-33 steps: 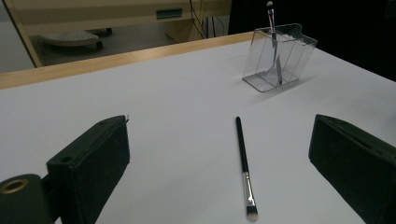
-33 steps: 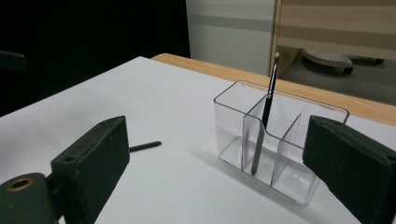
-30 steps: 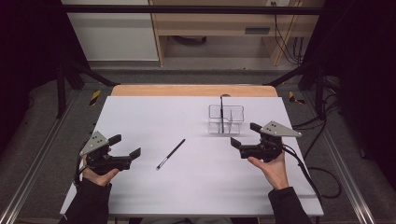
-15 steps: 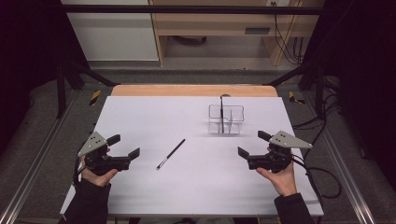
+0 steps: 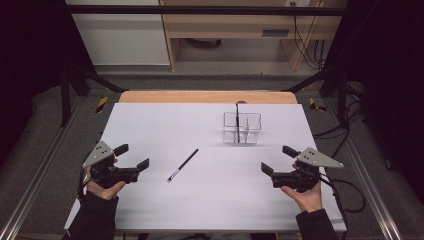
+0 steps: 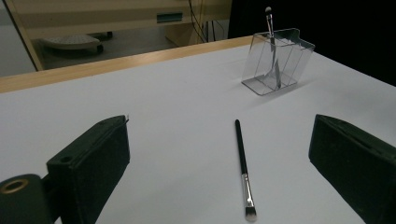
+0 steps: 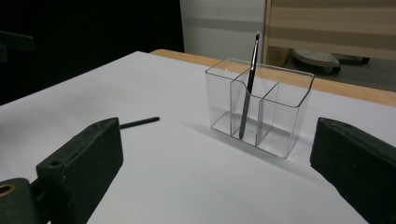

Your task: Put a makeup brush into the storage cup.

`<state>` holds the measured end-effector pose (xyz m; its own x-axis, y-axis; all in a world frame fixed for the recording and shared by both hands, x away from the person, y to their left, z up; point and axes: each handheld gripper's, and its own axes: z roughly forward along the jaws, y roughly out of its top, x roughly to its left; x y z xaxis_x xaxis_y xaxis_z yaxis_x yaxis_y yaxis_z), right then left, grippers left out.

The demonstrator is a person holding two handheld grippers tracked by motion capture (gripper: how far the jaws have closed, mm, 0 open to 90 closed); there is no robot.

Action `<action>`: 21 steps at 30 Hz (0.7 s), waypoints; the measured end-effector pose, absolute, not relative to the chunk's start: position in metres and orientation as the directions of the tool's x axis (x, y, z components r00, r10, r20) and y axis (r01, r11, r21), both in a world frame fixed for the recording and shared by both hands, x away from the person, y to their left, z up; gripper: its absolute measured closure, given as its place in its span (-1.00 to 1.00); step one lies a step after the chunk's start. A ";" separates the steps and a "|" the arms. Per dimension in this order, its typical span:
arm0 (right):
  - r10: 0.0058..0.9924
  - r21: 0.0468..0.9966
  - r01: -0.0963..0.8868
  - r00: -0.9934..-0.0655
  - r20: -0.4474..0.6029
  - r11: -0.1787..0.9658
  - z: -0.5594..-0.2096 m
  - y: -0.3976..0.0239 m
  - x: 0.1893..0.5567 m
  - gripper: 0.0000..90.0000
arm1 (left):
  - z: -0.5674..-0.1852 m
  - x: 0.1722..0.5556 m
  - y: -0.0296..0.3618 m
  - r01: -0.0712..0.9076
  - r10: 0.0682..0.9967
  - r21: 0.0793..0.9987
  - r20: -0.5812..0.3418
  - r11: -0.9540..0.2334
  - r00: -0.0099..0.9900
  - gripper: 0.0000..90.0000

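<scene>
A black makeup brush (image 5: 183,164) lies flat on the white table (image 5: 165,125), left of centre, bristles toward me. A clear three-compartment holder (image 5: 242,128) stands at the back right with a second brush (image 5: 237,116) upright in it. My left gripper (image 5: 132,156) rests open near the left front, its jaws pointing at the lying brush (image 6: 243,163) with the holder (image 6: 275,63) beyond. My right gripper (image 5: 277,159) is open at the right front, empty, facing the holder (image 7: 257,107) and its upright brush (image 7: 248,93). The lying brush (image 7: 139,122) shows behind its left jaw.
The table's far edge is a wooden strip (image 5: 207,96). Metal frame rails (image 5: 35,175) run along both sides. Cables (image 5: 345,187) trail from the right gripper off the table's right edge. A wooden bench (image 5: 235,30) stands beyond the table.
My right gripper has drawn back from the holder toward the table's front edge and slightly right. The left gripper has barely shifted. Both brushes are where they were.
</scene>
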<state>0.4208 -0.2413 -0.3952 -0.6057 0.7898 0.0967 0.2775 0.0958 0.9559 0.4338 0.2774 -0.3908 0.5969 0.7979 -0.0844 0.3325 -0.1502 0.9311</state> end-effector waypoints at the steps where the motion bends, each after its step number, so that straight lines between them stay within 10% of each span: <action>1: 0.792 0.957 0.273 -0.604 0.095 0.093 -0.394 -0.242 0.420 -0.93 | -0.391 0.434 0.278 0.332 0.797 0.931 -0.085 -0.150 0.598 -0.89; 21: 0.805 0.964 0.256 -0.586 0.095 0.073 -0.390 -0.253 0.415 -0.94 | -0.392 0.436 0.267 0.336 0.780 0.927 -0.084 -0.168 0.620 -0.88</action>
<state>0.4152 -0.2534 -0.3898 -0.5860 0.8047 0.0952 0.2565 0.0728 0.9638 0.4364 0.2671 -0.3920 0.6204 0.7798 -0.0837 0.3362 -0.1679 0.9267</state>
